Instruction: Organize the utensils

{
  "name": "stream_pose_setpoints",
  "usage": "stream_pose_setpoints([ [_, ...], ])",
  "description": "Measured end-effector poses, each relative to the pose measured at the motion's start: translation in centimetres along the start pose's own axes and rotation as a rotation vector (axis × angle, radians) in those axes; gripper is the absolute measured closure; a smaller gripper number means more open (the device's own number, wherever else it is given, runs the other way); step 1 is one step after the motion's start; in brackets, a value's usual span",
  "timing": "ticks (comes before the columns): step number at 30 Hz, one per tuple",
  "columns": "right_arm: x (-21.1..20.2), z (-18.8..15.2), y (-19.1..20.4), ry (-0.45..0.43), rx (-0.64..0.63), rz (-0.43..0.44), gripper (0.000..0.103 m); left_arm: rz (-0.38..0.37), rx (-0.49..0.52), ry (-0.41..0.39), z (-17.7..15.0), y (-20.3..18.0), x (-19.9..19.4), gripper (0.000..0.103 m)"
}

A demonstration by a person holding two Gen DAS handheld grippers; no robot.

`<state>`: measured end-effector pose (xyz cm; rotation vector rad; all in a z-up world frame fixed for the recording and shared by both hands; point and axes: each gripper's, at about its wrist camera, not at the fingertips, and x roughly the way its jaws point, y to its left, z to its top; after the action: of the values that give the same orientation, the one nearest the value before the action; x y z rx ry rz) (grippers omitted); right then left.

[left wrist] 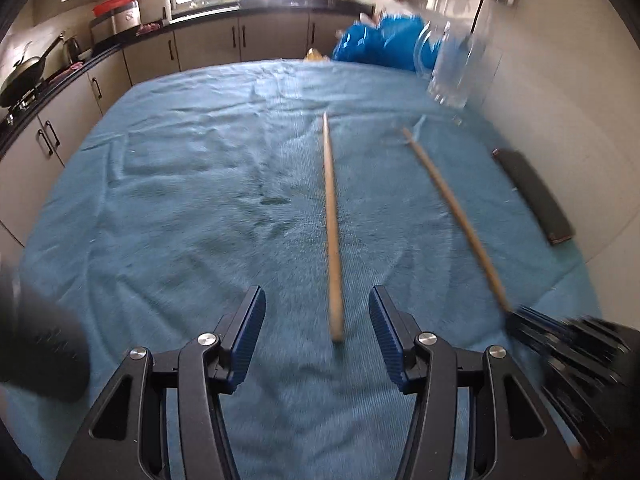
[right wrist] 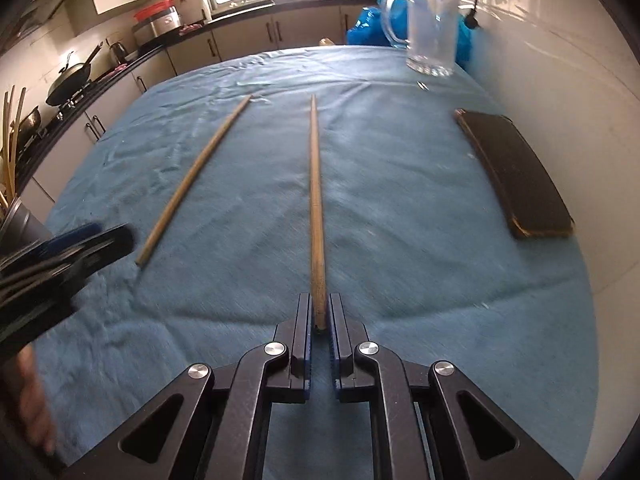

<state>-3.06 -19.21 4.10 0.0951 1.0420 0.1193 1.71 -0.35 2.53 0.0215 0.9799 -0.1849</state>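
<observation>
**Right gripper clamps one chopstick, left hangs ready over the other**

The right gripper (right wrist: 319, 316) has its jaws clenched on the near end of one chopstick (right wrist: 316, 200), low at frame centre. The left gripper (left wrist: 318, 336), jaws released, straddles the second chopstick (left wrist: 333, 232) on the blue towel (left wrist: 180, 200) (probably lining up its grasp). A glass mug (right wrist: 432, 36) waits at upper right. No writing is readable.
</observation>
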Motion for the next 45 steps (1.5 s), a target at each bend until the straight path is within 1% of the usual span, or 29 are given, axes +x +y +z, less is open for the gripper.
stream_pose_setpoints([
  [3,-0.4,-0.4,-0.9,0.015,0.017,0.019,0.095,0.016,-0.006,0.041,0.9,-0.2,1.9,0.051],
  [4,-0.4,-0.5,-1.1,0.017,0.018,0.022,0.095,0.027,-0.004,0.036,1.0,-0.3,2.1,0.054],
  [5,-0.4,-0.5,-1.2,0.018,0.019,0.025,0.095,0.042,0.003,0.03,1.3,-0.4,2.3,0.059],
  [6,-0.4,-0.6,-1.2,0.019,0.017,0.025,0.095,0.063,0.015,0.03,1.5,-0.6,2.5,0.072],
  [7,-0.4,-0.6,-1.1,0.019,0.012,0.022,0.095,0.073,0.022,0.03,1.6,-0.8,2.7,0.093],
  [8,-0.4,-0.6,-1.1,0.019,0.009,0.019,0.095,0.073,0.021,0.038,1.8,-0.8,2.7,0.096],
  [10,-0.4,-0.6,-1.1,0.021,0.012,0.022,0.095,0.06,-0.005,0.051,1.9,-0.5,2.6,0.096],
  [13,-0.8,-1.0,-1.2,0.031,0.01,0.03,0.095,0.047,-0.018,0.065,0.7,-0.1,1.6,0.096],
  [16,-1.8,-2.2,-1.1,0.036,-0.014,0.02,0.095,0.02,-0.025,0.082,-1.9,0.1,-0.3,0.096],
  [18,-2.5,-3.4,-1.1,0.049,-0.028,0.017,0.095,-0.003,-0.04,0.1,-4.2,0.3,-2.0,0.096],
  [21,-3.6,-5.5,-1.4,0.06,-0.027,0.044,0.094,-0.043,-0.051,0.101,-6.0,0.1,-3.7,0.096],
  [23,-4.1,-6.2,-1.7,0.055,-0.018,0.073,0.087,-0.027,-0.035,0.069,-6.7,0.0,-5.1,0.096],
  [24,-4.3,-6.4,-1.9,0.051,-0.011,0.08,0.076,-0.013,-0.026,0.039,-6.9,0.0,-6.0,0.093],
  [25,-4.7,-6.7,-2.0,0.04,-0.004,0.08,0.067,-0.002,-0.024,0.017,-7.0,-0.1,-6.7,0.086],
  [26,-5.2,-6.8,-2.0,0.025,-0.001,0.074,0.065,0.019,-0.027,-0.02,-7.0,0.1,-7.8,0.081],
  [27,-5.6,-6.9,-1.9,0.009,-0.002,0.065,0.065,0.034,-0.029,-0.054,-7.0,0.2,-8.6,0.068],
  [28,-6.1,-7.0,-1.9,-0.011,-0.001,0.052,0.065,0.045,-0.029,-0.076,-7.1,0.3,-9.2,0.059],
  [29,-6.4,-7.0,-1.8,-0.026,0.002,0.044,0.065,0.066,-0.026,-0.108,-7.2,0.4,-10.0,0.057],
  [31,-7.1,-6.9,-1.6,-0.06,0.01,0.038,0.063,0.109,-0.008,-0.158,-7.4,0.3,-11.3,0.055],
  [35,-7.9,-7.0,-0.7,-0.111,0.004,0.011,0.062,0.158,0.012,-0.2,-7.9,0.5,-12.7,0.053],
  [41,-8.2,-7.4,0.2,-0.131,-0.026,-0.013,0.061,0.168,0.004,-0.213,-7.9,0.8,-13.1,0.053],
  [45,-8.4,-7.7,0.3,-0.137,-0.032,-0.021,0.057,0.168,0.0,-0.215,-8.2,0.7,-13.3,0.053],
])
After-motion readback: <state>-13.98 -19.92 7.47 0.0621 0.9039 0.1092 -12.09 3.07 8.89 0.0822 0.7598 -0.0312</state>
